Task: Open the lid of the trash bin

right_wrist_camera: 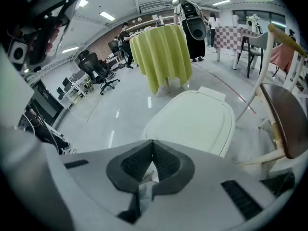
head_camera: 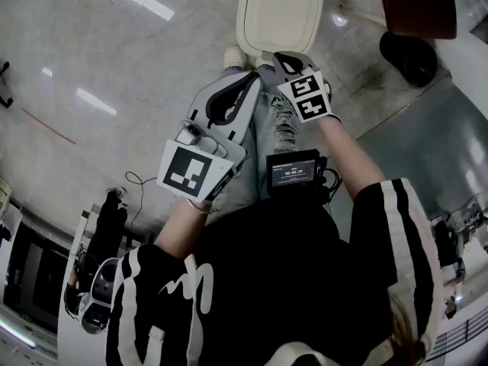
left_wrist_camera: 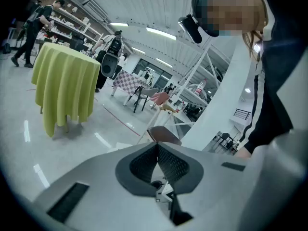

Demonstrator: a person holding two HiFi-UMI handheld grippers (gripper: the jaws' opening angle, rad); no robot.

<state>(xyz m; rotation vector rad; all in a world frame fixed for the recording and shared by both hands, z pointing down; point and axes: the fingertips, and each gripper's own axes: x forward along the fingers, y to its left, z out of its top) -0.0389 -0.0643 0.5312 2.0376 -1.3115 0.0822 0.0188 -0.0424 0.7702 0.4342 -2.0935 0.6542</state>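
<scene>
Floor (head_camera: 114,67): pale and glossy, strip lights mirrored in it, spreading all round the trash bin (head_camera: 278,14)
Draped table (right_wrist_camera: 161,57): yellow-green cloth hanging almost to the ground, well beyond the trash bin
Chair (right_wrist_camera: 288,114): dark brown seat on pale legs, just to the right of the trash bin
Trash bin: cream, rounded corners, standing right ahead of the person's knees
Lid (right_wrist_camera: 192,121): down flat on the trash bin, closed, nothing touching it
Left gripper (left_wrist_camera: 157,145): jaws pressed together and empty, held near the trash bin, short of it
Right gripper (right_wrist_camera: 153,143): jaws together too, nothing between them, pointing at the lid, close to its near edge but apart from it
</scene>
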